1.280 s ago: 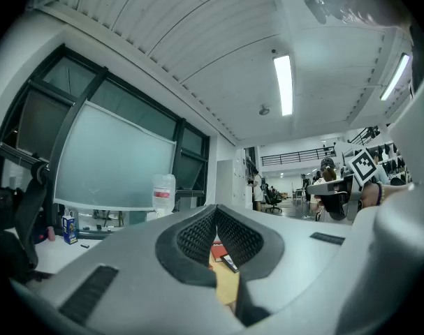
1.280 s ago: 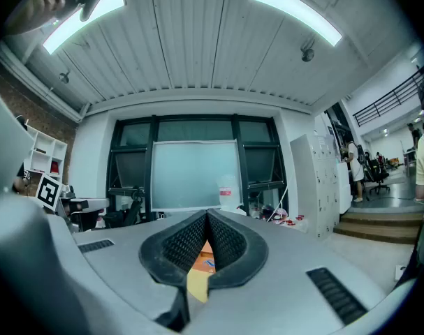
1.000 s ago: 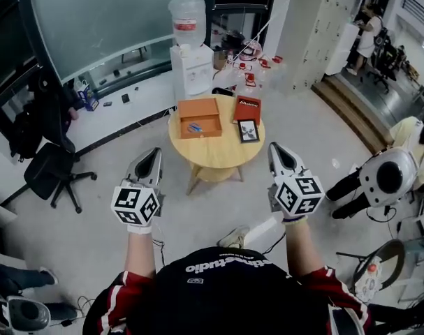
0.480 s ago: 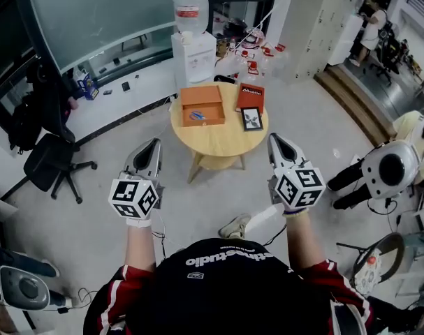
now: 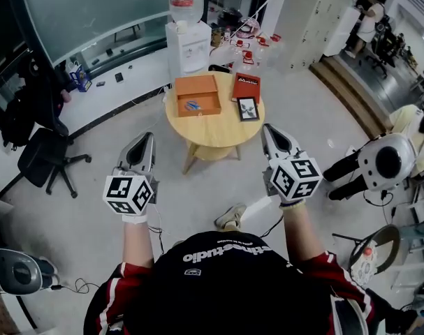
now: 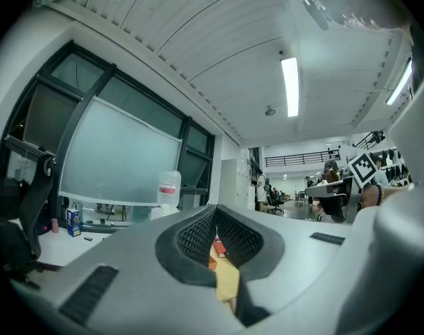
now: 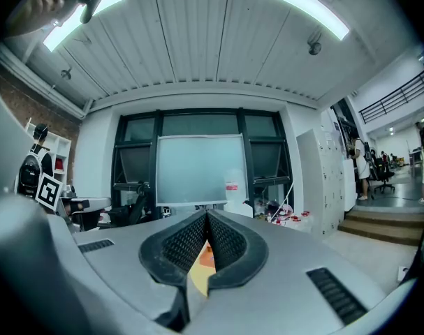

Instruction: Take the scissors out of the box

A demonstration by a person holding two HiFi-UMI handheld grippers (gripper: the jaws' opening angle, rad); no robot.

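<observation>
Left gripper (image 5: pixel 146 138), right gripper (image 5: pixel 269 128) (both closed) face the table (image 5: pixel 215 135).

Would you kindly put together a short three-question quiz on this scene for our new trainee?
1. True or false: the scissors lie inside the open orange box.
2. The right gripper is: A open; B shut and empty; C shut on the scissors.
3. Fill in: the orange box stands on a round ___ table.
Key: 1 true; 2 B; 3 wooden.
</observation>
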